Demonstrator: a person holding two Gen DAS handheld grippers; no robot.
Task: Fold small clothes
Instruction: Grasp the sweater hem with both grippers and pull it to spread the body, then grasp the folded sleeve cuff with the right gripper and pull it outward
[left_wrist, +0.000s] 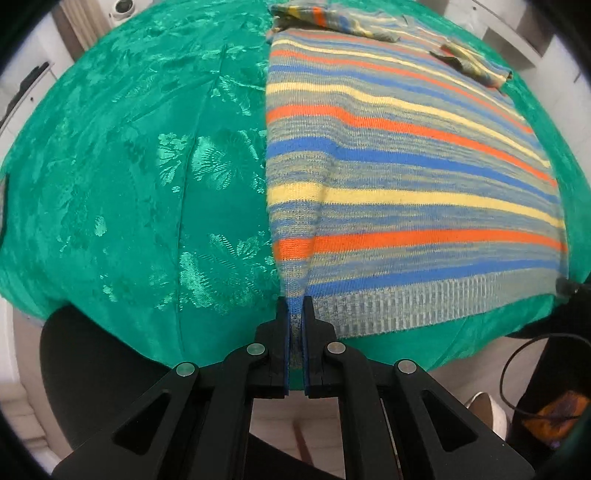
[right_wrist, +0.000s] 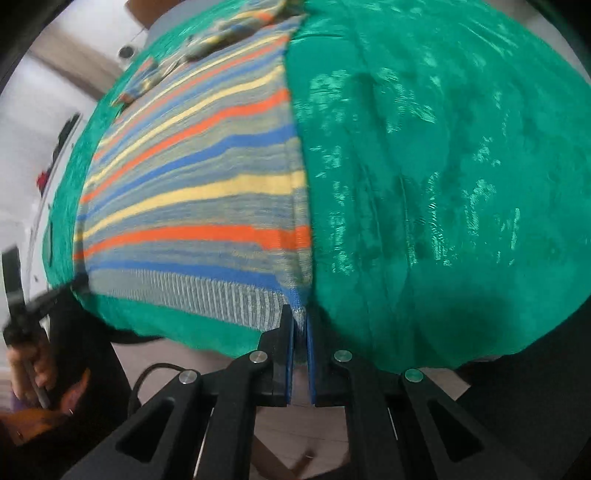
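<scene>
the biggest thing i see is the green tablecloth (left_wrist: 129, 177), a shiny fabric with a woven flower pattern, draped over the whole table and falling past its near edge. it fills both wrist views, with creases running toward me.

on top of it lies the striped sweater (left_wrist: 406, 192), spread flat with its ribbed hem (left_wrist: 406, 302) along the near edge of the table. its bands run orange, blue, pale yellow and a grey-blue mix. from my left wrist camera the sweater takes the right half of the view, and its left side edge runs straight away from me up the middle. from my right wrist camera it takes the left half, its right side edge running up the centre. at the far end the sleeves (left_wrist: 472, 62) are bunched and folded in over the body, though the detail there is too small for me to read well.

my left gripper (left_wrist: 294, 310) is clamped on the sweater's near left corner at the hem; the cloth is pinched between the blue pads and pulled up into a ridge that rises from the table. my right gripper (right_wrist: 300, 317) is closed tight on the near right corner in the same way, with a little tuft of knit showing between the pads. the right view is somewhat blurred.

at the lower left of the right view i can make out the person's hand (right_wrist: 29, 373) around the left gripper's handle, and a black cable (left_wrist: 524, 369) loops below the table edge in the left view.
</scene>
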